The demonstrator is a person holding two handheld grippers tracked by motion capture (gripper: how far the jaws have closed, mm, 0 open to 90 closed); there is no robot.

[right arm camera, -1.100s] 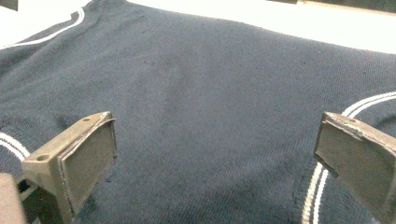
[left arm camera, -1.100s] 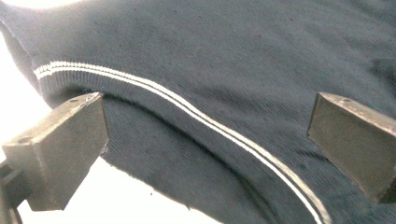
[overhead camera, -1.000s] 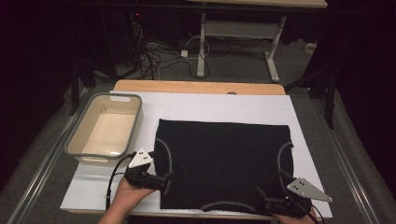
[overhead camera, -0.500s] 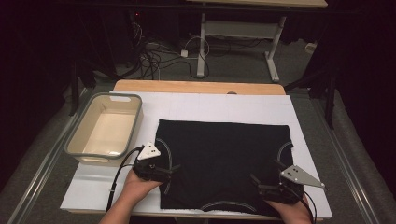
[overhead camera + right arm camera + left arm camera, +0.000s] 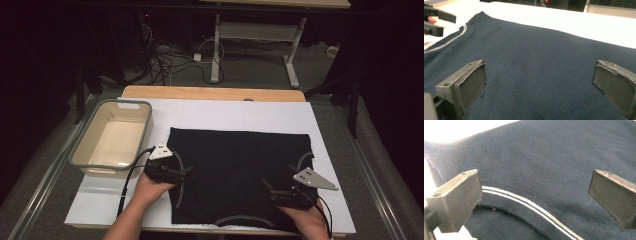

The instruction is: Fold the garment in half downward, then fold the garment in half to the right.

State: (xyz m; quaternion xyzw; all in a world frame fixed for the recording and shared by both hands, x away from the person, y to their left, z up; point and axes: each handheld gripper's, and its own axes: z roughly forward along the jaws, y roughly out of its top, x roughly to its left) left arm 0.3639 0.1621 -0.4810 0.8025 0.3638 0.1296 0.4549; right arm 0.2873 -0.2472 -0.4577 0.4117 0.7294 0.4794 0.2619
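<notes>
A: Where is the garment (image 5: pixel 240 175) seen?

B: It is spread flat on the white sheet (image 5: pixel 240 115) covering the counter, toward the near edge, with its striped neckline at that edge and its far hem lying straight across the middle. A tub (image 5: pixel 82 155) is set beside it at the left edge, apart from the cloth.

A: How are the tongs placed?

B: The left tongs (image 5: pixel 186 171) are held over the left side of the garment, by the striped trim (image 5: pixel 524 201) of the armhole. Its jaws are spread wide and nothing is gripped; in the left gripper view the trim is seen running between them. The right tongs (image 5: pixel 266 186) are held low over the near right part of the cloth, jaws likewise wide apart and empty.

A: How much can be judged as done?

B: Little, it seems. The garment is laid out smooth and no fold is visible. A grasp appears to be in preparation on both sides, yet no cloth is pinched. Gripping, lifting and folding would all be left, and whether the tub is meant to receive the garment cannot be told.
</notes>
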